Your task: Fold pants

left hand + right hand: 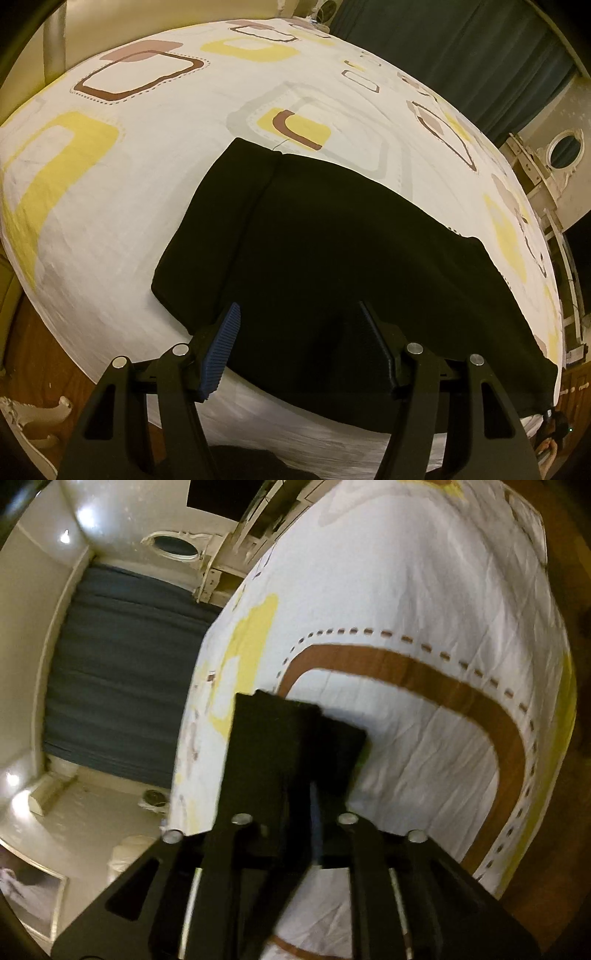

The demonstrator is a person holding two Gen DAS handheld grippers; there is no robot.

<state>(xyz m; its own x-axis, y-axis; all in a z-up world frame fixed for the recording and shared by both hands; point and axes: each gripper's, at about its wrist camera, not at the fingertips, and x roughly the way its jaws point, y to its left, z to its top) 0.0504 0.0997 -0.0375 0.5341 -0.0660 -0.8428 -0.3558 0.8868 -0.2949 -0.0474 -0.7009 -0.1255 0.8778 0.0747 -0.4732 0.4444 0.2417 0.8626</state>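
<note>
Black fabric is seen spread flat on the bed, whose sheet carries yellow and brown rounded squares. These pants are already folded into a broad slab, their long axis running from the upper left of the left wrist view down to the lower right, where the far end hangs over the bed's edge. A seam or fold line is seen crossing the cloth near its upper-left end.

The left tongs are held spread above the near edge of the pants, pointing steeply down; nothing is pinched between the blue ribbed pads, and the cloth lies directly ahead and beneath them.

In the right wrist view the right tongs are seen nearly pressed together over a patch of sheet with a brown curved band. The picture is blurred and dark at the tips, so whether any fabric is caught there cannot be told; no pants are clearly made out in that view.

The left hand is judged the nearer one to the garment. The next fold probably turns on the overhanging end being brought back along the long axis toward the upper-left end.
</note>
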